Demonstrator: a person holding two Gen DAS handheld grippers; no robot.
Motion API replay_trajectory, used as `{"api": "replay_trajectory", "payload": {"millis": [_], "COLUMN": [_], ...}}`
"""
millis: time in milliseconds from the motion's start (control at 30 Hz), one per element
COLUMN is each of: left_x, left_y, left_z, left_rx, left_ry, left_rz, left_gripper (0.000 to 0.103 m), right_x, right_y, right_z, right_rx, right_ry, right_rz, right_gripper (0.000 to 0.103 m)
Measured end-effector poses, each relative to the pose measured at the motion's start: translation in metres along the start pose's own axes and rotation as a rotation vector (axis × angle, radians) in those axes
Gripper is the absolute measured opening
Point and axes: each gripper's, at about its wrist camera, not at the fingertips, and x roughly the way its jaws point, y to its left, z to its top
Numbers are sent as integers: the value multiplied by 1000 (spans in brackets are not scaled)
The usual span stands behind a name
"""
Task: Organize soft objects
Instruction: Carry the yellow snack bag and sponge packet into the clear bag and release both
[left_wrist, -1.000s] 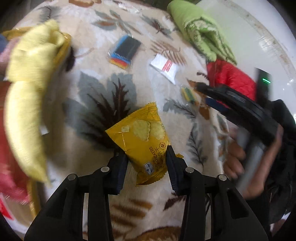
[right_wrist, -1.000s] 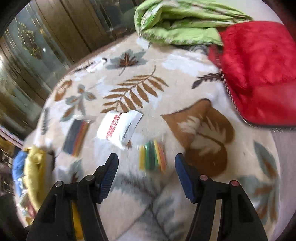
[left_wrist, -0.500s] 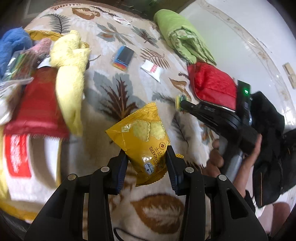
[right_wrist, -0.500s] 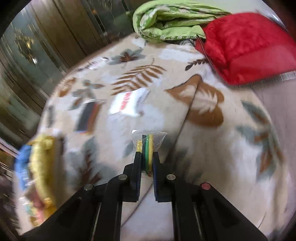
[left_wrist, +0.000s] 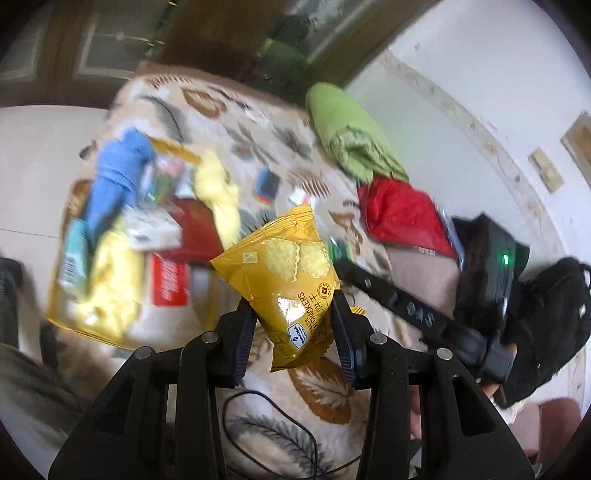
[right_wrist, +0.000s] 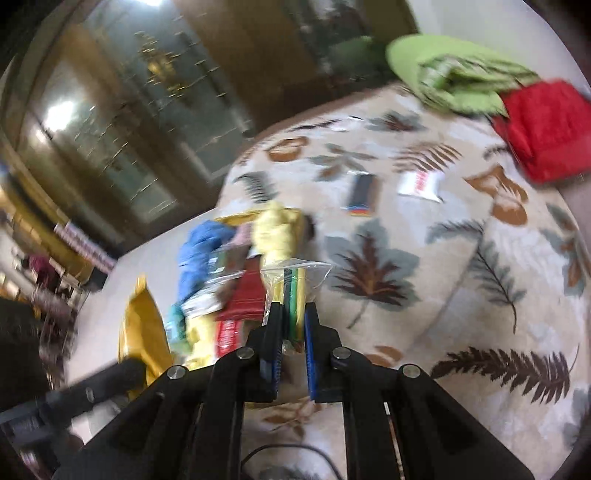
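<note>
My left gripper (left_wrist: 293, 328) is shut on a yellow cracker packet (left_wrist: 286, 273) and holds it high above the leaf-patterned blanket (left_wrist: 258, 147). My right gripper (right_wrist: 293, 325) is shut on a clear bag of coloured strips (right_wrist: 293, 291), also lifted above the blanket (right_wrist: 461, 295). The right gripper also shows in the left wrist view (left_wrist: 338, 254), right of the packet. A yellow bin (left_wrist: 103, 295) of soft things, with a blue cloth (left_wrist: 118, 177) and a yellow towel (left_wrist: 218, 195), lies to the left; it also shows in the right wrist view (right_wrist: 144, 332).
A dark striped packet (right_wrist: 364, 194) and a white sachet (right_wrist: 421, 184) lie on the blanket. A green folded quilt (right_wrist: 454, 77) and a red cushion (right_wrist: 546, 129) sit at the far side. A black backpack (left_wrist: 550, 325) is at the right. A black cable (left_wrist: 280, 424) runs near me.
My right gripper shut on the bag of strips and lifted it towards the bin. My left gripper rose and pulled back with the cracker packet still in it.
</note>
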Motion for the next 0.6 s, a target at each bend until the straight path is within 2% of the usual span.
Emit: {"api": "replay_trajectory", "payload": {"millis": [133,300,500,600], "left_x": [-25,-25,-19,-6], "left_y": [8,34,62,71], "left_z": [18,33,38,46], "left_rx": [28,5,-30,-20], "left_ry": [-52,-67,-42,-2], "left_rz": [39,58,115,143], "left_gripper": [39,39,39,39], "right_x": [-1,9,37,56], "right_y": [15,22,23,24], "right_z": [2,-5,-3,1], "right_rx": [-38,-70,-38,-19], "right_ry": [1,8,44,42], "right_rz": [22,48,122,125], "right_gripper": [9,9,9,9]}}
